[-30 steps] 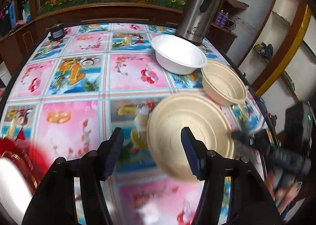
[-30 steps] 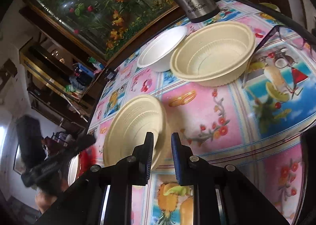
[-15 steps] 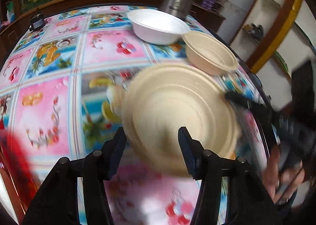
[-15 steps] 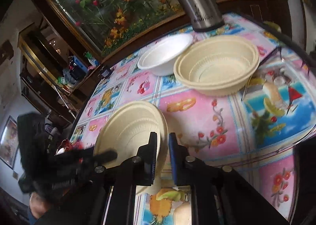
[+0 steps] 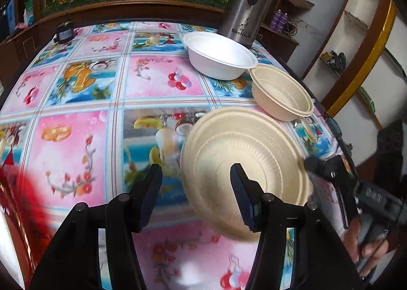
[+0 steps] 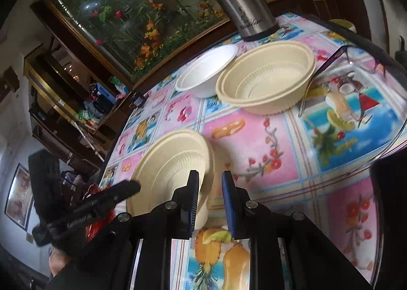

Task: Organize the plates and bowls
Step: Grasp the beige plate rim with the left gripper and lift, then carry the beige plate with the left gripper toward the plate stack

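Right gripper (image 6: 209, 196) is nearly pressed together, pinching the near rim of the tilted beige ribbed disposable plate (image 6: 175, 163). The left gripper (image 5: 195, 183) is spread and empty, so right does the carrying: the beige ribbed bowl (image 6: 267, 79) sits ahead, slightly right.

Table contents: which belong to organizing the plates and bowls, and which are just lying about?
Job: cream dish gripped at its rim by the right gripper; cream bowl; white bowl.
Lying about: steel flask; eyeglasses; small black box.
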### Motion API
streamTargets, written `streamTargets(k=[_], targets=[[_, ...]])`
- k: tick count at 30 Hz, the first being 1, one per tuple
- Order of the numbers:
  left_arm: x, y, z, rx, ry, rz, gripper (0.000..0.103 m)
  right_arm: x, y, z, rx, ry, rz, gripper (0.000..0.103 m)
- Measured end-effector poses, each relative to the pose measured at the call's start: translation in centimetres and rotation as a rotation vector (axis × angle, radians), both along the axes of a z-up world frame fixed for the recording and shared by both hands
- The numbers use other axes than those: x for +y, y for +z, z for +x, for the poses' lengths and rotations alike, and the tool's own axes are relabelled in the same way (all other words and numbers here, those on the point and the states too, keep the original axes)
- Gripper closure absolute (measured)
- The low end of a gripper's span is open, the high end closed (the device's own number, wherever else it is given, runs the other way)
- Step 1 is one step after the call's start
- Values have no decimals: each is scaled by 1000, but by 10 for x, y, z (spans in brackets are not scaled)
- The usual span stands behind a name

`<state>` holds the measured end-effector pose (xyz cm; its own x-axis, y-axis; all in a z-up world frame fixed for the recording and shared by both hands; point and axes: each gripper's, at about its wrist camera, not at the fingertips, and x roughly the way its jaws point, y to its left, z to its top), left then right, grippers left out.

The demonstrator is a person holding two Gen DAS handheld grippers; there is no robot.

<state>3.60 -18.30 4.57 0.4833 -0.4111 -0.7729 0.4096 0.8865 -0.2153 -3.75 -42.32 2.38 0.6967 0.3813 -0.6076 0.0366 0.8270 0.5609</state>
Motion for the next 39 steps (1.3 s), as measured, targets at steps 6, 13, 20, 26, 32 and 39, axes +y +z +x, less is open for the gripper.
streamTargets(k=[6, 13, 20, 26, 32, 39], targets=[[-8, -9, -3, -22, -13, 49, 84, 11, -4, 2, 9, 28, -48, 87], [-8, -4, -27, -85, -22, 103, 84, 11, 1, -2, -28, 24, -67, 91], [-1, -2, -47, -159, 6, 146, 84, 25, 5, -2, -52, 61, -123, 91], [1, 1, -55, -213, 23, 159, 84, 34, 7, -3, -65, 77, -176, 91], [0, -3, -58, -228, 22, 169, 84, 36, 4, -2, -58, 75, -204, 91], [0, -4, -60, -240, 23, 172, 84, 39, 4, -1, -57, 76, -222, 91]])
